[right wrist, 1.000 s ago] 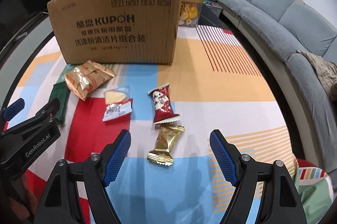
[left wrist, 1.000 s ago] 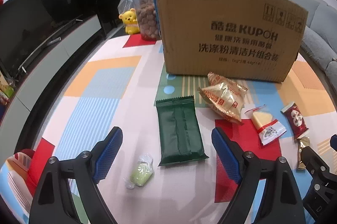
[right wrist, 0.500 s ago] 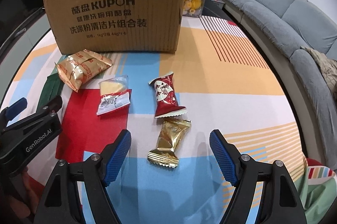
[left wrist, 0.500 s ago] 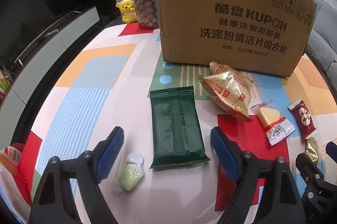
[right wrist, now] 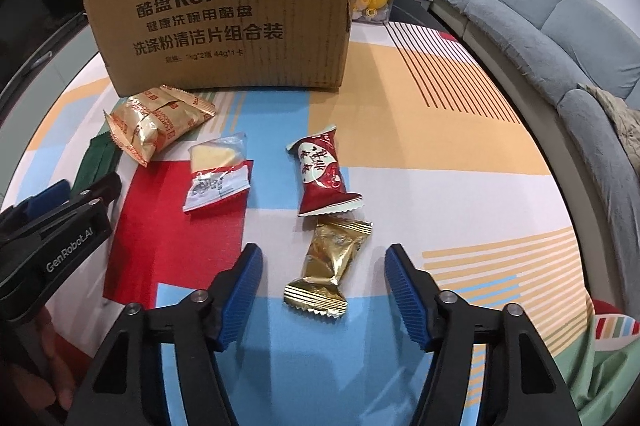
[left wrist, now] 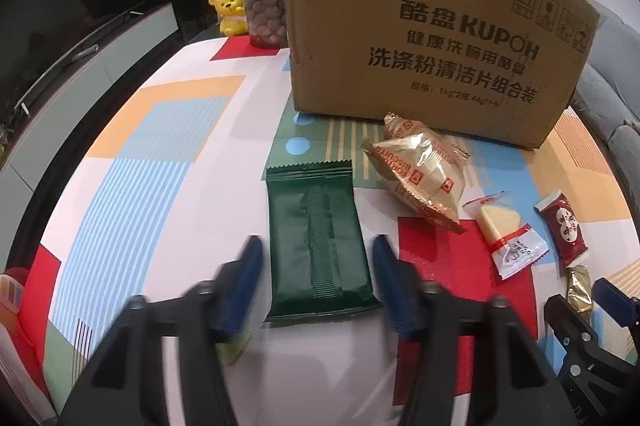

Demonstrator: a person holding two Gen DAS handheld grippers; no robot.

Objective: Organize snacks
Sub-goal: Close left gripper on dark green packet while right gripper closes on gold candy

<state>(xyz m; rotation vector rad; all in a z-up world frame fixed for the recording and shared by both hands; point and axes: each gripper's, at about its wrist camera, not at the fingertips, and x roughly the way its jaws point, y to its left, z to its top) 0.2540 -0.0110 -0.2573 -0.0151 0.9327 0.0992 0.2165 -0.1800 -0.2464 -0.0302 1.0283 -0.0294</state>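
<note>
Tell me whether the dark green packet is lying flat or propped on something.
Lying flat. The dark green packet rests back seam up on the table mat, apart from the cardboard box.

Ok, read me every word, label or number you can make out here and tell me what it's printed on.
"酷盘 KUPOH": cardboard box
"洗涤粉清洁片组合装": same box, below; the line between and the small spec line are too blurred.
"FORTUNE BISCUITS": gold biscuit bag, partly legible.
"GenRobot.AI": left gripper body.
Red packet and clear-wrapped snack: print unreadable.
Date stamp on the box in the left wrist view: too faint.
</note>
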